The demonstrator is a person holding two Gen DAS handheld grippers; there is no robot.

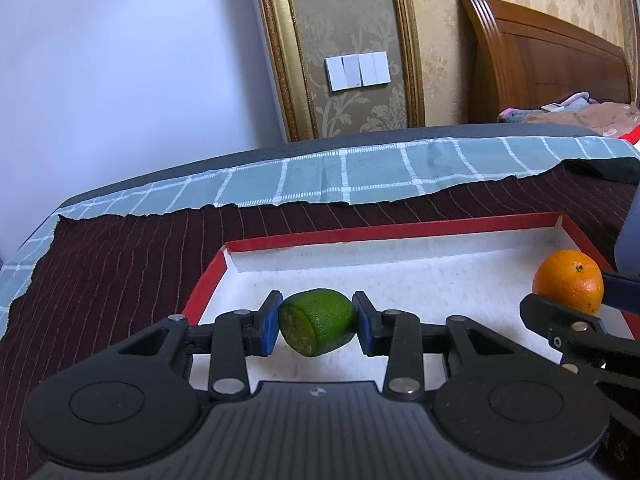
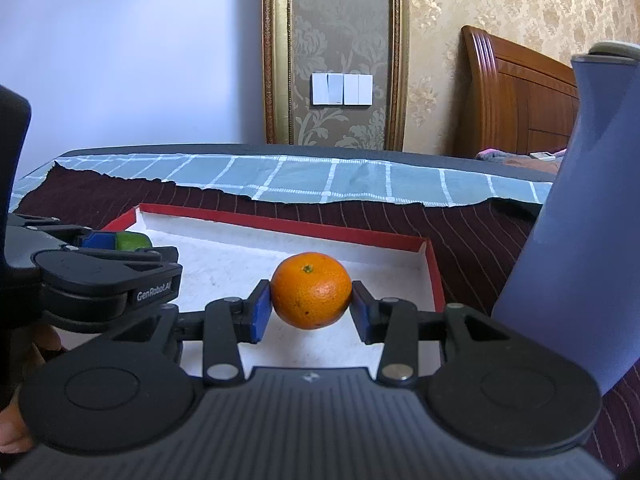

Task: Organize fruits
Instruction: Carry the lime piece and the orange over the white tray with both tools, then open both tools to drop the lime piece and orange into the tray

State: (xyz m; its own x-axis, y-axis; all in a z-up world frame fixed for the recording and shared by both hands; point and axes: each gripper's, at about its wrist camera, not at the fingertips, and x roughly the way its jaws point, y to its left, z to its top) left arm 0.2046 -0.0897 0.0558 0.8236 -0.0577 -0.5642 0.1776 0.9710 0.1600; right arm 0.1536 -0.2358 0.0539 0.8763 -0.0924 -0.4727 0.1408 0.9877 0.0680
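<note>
Green fruit (image 1: 318, 322) gripped, orange (image 2: 311, 290) gripped

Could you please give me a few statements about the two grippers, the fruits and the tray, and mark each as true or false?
1. The left gripper is closed on a green fruit. True.
2. The right gripper is empty. False: its pads press both sides of an orange.
3. Both fruits are held over the red-rimmed tray. True.
4. The tray's inside is black. False: it is white, with a red rim.
5. A blue-grey vase stands to the right of the tray. True.
6. The tray sits directly on the checked cloth. False: it sits on the dark striped cloth.
</note>
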